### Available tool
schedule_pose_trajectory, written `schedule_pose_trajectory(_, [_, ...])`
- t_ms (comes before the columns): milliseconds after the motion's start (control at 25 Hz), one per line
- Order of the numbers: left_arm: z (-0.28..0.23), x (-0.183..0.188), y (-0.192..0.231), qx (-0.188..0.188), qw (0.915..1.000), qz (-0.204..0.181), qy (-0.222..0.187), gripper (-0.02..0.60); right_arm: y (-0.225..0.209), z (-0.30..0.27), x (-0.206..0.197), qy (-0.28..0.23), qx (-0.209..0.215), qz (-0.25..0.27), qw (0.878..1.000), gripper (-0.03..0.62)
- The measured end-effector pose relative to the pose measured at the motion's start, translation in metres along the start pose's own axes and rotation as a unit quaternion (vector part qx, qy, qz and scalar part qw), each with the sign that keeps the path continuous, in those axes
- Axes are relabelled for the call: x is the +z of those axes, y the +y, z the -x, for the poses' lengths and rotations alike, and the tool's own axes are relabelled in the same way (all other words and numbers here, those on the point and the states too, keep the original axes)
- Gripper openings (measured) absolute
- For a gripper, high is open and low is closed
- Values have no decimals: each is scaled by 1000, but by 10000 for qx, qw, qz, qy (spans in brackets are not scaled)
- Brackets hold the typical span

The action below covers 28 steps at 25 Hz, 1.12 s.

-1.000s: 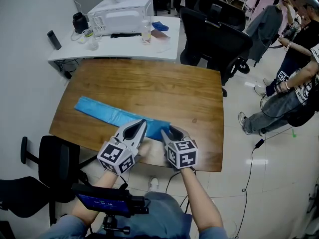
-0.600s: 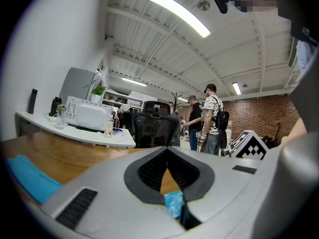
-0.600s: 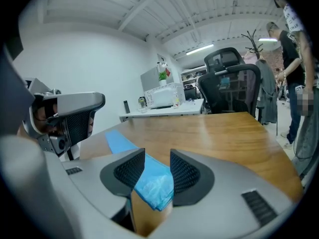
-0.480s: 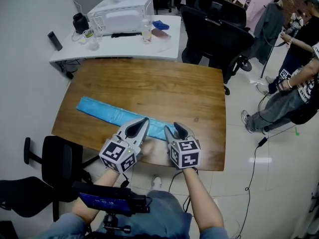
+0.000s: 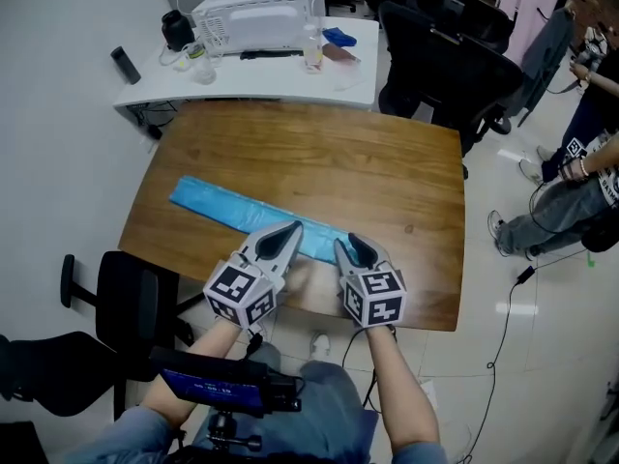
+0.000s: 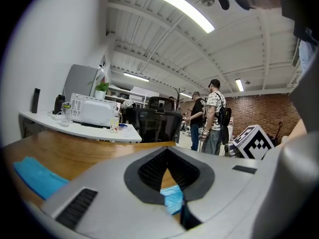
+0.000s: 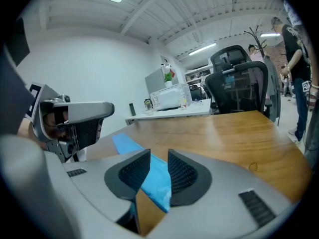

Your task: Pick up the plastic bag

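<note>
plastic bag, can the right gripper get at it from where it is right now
Probably yes: the jaws of the right gripper stand apart and have just been closing, and one end of the plastic bag lies between them, with nothing in the way.

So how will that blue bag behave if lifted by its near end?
Probably floppy: the plastic bag lies flat as a long thin strip, so its far end should sag. Being that thin, likely light. The smooth film may slip from a weak pinch.

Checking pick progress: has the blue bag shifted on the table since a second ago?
No. The plastic bag still lies diagonally, same gap to the wooden table's left edge.
</note>
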<state>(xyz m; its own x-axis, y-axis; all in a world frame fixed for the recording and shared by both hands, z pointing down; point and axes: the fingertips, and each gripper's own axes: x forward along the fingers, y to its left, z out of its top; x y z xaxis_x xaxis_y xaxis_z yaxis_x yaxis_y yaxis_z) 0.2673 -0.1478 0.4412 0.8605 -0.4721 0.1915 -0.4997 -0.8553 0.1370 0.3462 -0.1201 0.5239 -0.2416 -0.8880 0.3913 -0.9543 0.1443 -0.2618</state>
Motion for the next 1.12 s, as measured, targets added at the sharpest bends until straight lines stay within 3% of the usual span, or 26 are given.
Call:
schedule_pose_trajectory(440, [17,-26,66,-287,9985,46,474,7,28,-38,-7,83,-410,-296,9987,0])
schedule_pose_trajectory(680, [26,-49,105,-426,9951,-65,892,8,35,-54,-17,248,-705,-375,9965,0])
schedule_pose_trajectory(920, [42,-80,179,-64,9888,-359,1450,7,24,-59,-41,678,-1100,-219,9914,0])
schedule_pose_trajectory(1120, [55,-104,249,494,9739,-589,2136,6,12,-58,-58,954,-1427,-170,9850,0])
